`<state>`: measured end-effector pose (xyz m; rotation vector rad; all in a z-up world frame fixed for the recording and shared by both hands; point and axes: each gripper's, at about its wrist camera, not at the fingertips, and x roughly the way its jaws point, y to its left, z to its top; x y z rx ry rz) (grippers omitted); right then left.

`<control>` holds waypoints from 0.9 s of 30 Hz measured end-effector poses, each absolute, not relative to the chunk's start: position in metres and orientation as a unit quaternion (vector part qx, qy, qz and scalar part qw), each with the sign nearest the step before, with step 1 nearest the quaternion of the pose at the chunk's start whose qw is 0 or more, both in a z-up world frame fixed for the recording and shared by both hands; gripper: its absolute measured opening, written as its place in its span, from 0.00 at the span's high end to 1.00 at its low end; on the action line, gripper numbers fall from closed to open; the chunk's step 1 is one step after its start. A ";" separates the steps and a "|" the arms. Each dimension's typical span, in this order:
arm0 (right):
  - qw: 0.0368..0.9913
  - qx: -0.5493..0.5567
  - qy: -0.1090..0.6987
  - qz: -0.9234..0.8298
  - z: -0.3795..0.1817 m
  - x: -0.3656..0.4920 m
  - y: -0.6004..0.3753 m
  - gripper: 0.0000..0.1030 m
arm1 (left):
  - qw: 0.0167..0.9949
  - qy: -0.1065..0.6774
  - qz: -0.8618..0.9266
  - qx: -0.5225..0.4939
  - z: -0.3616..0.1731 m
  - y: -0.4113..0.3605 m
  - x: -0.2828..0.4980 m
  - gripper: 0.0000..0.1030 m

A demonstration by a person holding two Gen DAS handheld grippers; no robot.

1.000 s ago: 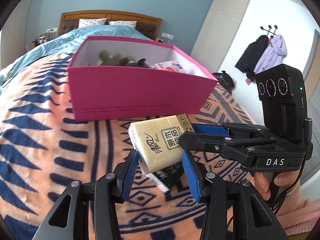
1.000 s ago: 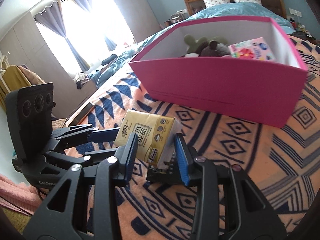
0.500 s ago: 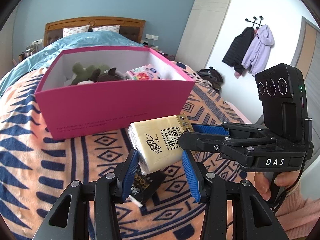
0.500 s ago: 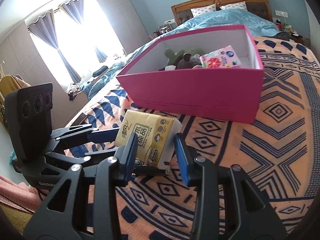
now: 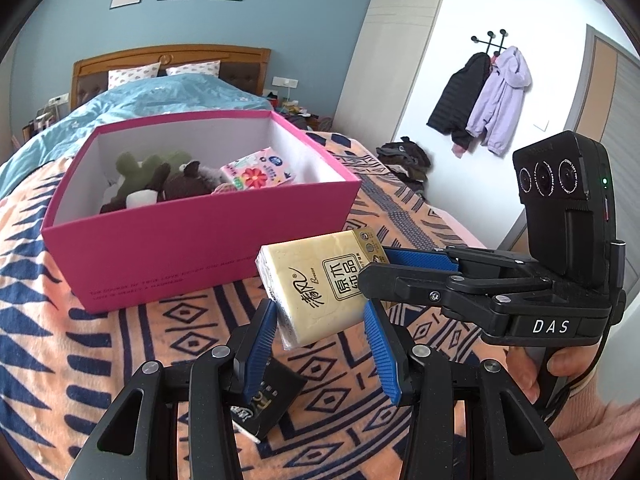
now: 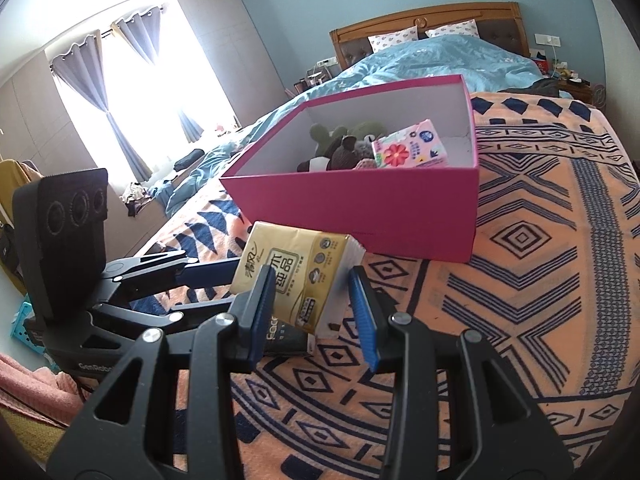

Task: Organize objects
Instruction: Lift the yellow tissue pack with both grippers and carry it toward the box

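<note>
Both claws grip one yellow tissue pack (image 5: 320,280) between them, holding it in the air above the patterned blanket (image 5: 120,360) on the bed. From its own camera the left claw (image 5: 320,344) has its blue pads (image 5: 262,344) pressed on the lower end of the pack, the jaws narrowed onto its sides. The right claw (image 5: 416,266) reaches in from the right of that view and clamps the pack's far end; a hand (image 5: 536,372) in a pink sleeve holds its handle. In the right wrist view the right claw (image 6: 314,308) closes on the same tissue pack (image 6: 288,272), with the left claw (image 6: 208,276) coming in from the left to pinch the other end. The pack sits tilted, printed face up, just in front of the near wall of an open pink box (image 5: 192,248), and apart from it. Inside the box lie a green plush toy (image 5: 140,168), a brown plush toy (image 5: 188,184) and a pink flowered tissue pack (image 5: 256,172). Below the held pack, a small dark packet (image 5: 268,400) rests on the blanket. Two jackets (image 5: 480,100) hang on a wall hook beyond the bed.
</note>
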<state>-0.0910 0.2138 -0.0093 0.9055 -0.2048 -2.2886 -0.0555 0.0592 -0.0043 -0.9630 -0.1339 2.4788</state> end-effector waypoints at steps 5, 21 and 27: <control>0.326 0.338 -0.081 -0.879 -0.004 -0.092 0.219 0.60 | 0.241 -0.043 0.906 -0.344 0.001 0.063 -0.059 0.55; 0.323 0.313 -0.077 -0.890 0.012 -0.098 0.229 0.60 | 0.241 -0.030 0.912 -0.330 0.012 0.070 -0.073 0.55; 0.319 0.309 -0.075 -0.893 0.016 -0.101 0.232 0.60 | 0.242 -0.025 0.914 -0.325 0.016 0.073 -0.078 0.55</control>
